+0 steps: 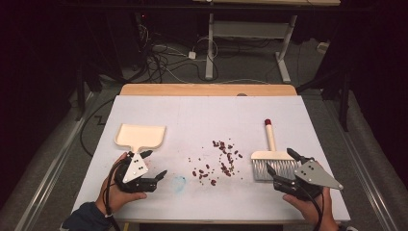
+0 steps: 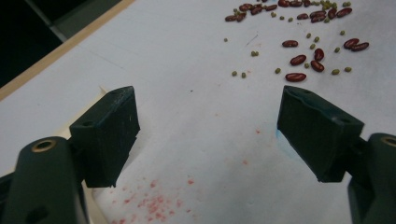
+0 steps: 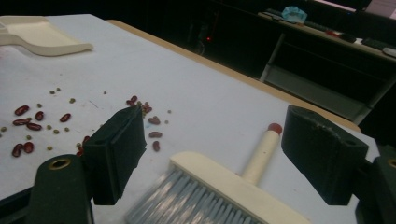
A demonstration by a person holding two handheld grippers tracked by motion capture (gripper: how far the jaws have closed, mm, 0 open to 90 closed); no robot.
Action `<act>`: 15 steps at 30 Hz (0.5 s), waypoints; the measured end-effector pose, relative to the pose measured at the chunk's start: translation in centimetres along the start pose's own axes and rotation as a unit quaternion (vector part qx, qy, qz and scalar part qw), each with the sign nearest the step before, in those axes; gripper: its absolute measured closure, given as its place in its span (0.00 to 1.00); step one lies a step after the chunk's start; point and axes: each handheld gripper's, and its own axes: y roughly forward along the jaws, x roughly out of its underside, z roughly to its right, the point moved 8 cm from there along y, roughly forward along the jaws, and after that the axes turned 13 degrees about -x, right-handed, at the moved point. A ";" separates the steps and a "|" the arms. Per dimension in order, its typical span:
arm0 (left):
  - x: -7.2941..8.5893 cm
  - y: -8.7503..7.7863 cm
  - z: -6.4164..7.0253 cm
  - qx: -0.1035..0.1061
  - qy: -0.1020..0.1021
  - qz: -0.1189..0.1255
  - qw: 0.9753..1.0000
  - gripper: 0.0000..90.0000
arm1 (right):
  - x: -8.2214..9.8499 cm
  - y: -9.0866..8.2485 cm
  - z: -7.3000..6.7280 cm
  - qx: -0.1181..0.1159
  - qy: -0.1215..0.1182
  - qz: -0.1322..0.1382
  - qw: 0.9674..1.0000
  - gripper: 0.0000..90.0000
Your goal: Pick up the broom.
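Observation:
A cream dustpan (image 1: pixel 140 136) lies at the table's left, handle toward me; it also shows in the right gripper view as the dustpan (image 3: pixel 39 36). My left gripper (image 1: pixel 154 164) hovers just below that handle, open and empty (image 2: pixel 208 135). Red beans with small green ones (image 1: pixel 222 161) are scattered mid-table, seen ahead of the left jaws as beans (image 2: pixel 303 51). A cream brush (image 1: pixel 273 156) with grey bristles and a red-tipped handle lies at the right. My right gripper (image 1: pixel 281 161) is open, its jaws standing either side of the brush head (image 3: pixel 219 186) without pressing it.
The white table cover (image 1: pixel 207 115) has a wooden far edge (image 1: pixel 207 89). Faint red and blue stains (image 2: pixel 154 200) mark the cover near my left gripper. Beyond the table are a desk frame (image 1: pixel 250 43) and floor cables (image 1: pixel 163 62).

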 end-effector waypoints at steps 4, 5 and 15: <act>0.0 0.3 0.2 0.002 0.004 -0.004 1.000 0.22 | 0.4 0.0 0.2 0.002 -0.002 -0.013 1.000 0.25; 0.0 0.2 0.3 0.001 0.005 -0.003 1.000 0.22 | 0.7 0.0 0.2 0.005 -0.003 -0.024 1.000 0.26; 0.7 0.0 0.7 -0.001 0.012 -0.017 1.000 0.22 | 0.4 2.4 4.3 0.032 0.039 -0.138 0.989 0.27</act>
